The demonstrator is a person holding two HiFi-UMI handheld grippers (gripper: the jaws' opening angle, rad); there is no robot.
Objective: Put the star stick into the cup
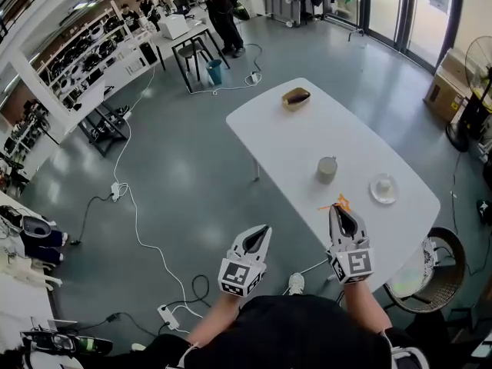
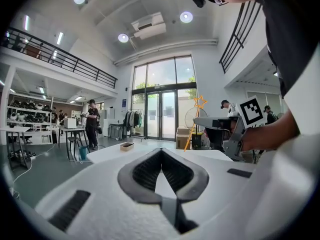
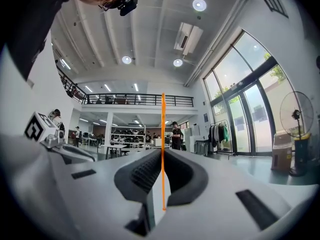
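Note:
The thin orange star stick (image 3: pixel 163 134) stands upright between the pads of my right gripper (image 3: pixel 163 151), which is shut on it. In the head view that gripper (image 1: pixel 339 208) hovers at the near edge of the white table (image 1: pixel 284 137), the orange star (image 1: pixel 340 203) at its tip. The grey cup (image 1: pixel 327 169) stands upright on the table a little beyond it. My left gripper (image 1: pixel 266 229) is shut and empty, off the table's near left side. In the left gripper view the jaws (image 2: pixel 161 150) meet, and the star (image 2: pixel 200 102) shows to the right.
A tan tray (image 1: pixel 296 98) sits at the table's far end and a white saucer (image 1: pixel 383 188) to the right of the cup. A wicker chair (image 1: pixel 442 260) stands at the right. Cables and a power strip (image 1: pixel 167 316) lie on the floor at the left.

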